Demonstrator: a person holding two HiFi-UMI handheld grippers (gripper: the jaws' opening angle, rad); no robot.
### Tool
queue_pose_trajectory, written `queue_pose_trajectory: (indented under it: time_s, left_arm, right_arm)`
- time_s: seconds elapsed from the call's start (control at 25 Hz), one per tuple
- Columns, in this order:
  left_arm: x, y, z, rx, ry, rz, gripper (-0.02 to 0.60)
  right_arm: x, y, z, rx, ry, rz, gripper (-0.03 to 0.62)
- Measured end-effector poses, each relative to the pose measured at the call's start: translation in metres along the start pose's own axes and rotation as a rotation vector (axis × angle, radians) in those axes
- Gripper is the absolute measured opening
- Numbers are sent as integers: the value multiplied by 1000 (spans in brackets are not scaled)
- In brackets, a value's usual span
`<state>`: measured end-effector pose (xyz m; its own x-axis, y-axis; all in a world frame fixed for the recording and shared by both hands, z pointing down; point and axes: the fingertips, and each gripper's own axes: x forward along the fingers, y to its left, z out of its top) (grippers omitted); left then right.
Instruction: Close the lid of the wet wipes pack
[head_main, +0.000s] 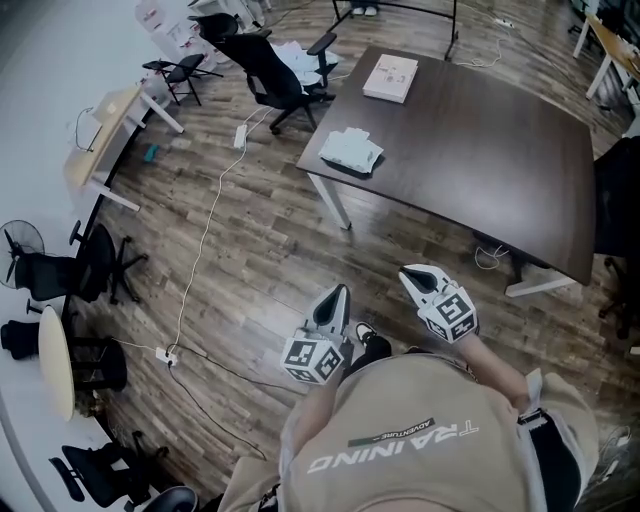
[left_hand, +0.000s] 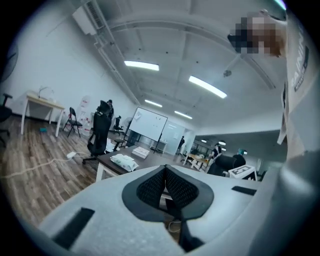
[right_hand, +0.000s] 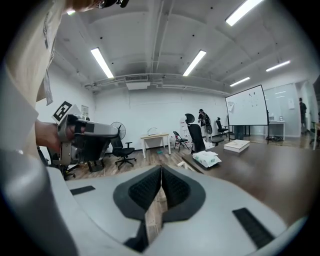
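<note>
The white wet wipes pack (head_main: 351, 150) lies near the front left corner of a dark brown table (head_main: 480, 140), far ahead of me. It shows small in the left gripper view (left_hand: 123, 161) and in the right gripper view (right_hand: 207, 159). My left gripper (head_main: 338, 296) and right gripper (head_main: 418, 276) are held close to my body above the wooden floor, well short of the table. Both are shut with nothing between the jaws. Whether the pack's lid is up or down cannot be made out.
A white box or booklet (head_main: 390, 78) lies at the table's far side. A black office chair (head_main: 272, 75) stands to the table's left. A white power cable (head_main: 205, 240) with a socket strip runs across the floor. More chairs and a light desk (head_main: 105, 135) line the left wall.
</note>
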<state>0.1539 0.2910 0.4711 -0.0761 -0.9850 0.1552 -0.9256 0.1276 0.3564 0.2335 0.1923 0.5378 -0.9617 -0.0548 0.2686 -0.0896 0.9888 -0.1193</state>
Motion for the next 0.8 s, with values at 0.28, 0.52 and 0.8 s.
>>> queue_pose_trajectory:
  time_s: [0.28, 0.52, 0.8]
  left_arm:
    - [14, 51, 19, -30, -20, -45, 9]
    - [21, 76, 23, -11, -24, -119, 9]
    - [21, 104, 21, -41, -13, -124, 9]
  right_arm:
    - [43, -1, 30, -5, -53, -69, 14]
    - [60, -19, 25, -118, 8, -175, 14]
    - [81, -2, 41, -54, -19, -154, 14]
